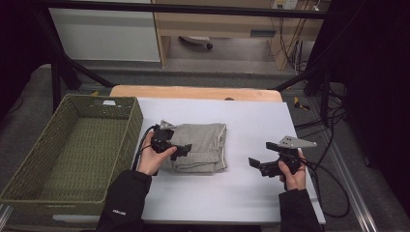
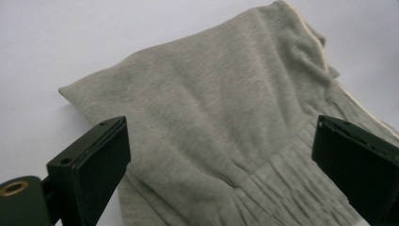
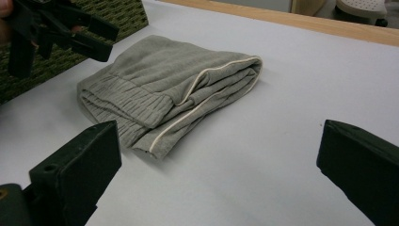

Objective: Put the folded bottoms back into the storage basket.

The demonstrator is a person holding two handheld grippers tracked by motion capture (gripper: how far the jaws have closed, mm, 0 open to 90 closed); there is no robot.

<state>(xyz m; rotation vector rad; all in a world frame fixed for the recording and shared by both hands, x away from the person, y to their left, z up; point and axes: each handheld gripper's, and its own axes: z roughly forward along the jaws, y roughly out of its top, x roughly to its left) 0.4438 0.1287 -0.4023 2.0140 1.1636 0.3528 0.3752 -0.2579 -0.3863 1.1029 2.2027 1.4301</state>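
A folded grey knit garment with cream piping (image 1: 200, 145) lies mid-table on the white table (image 1: 251, 121), bare surface open on its far, near and right sides. The left claw (image 1: 183, 150), jaws spread wide, hovers over the garment's ribbed left edge. The right claw (image 1: 255, 164), jaws also wide apart, is held well clear to the right above bare table. A green woven rectangular basket (image 1: 72, 150) stands just beside the table's left edge, close behind the left claw.
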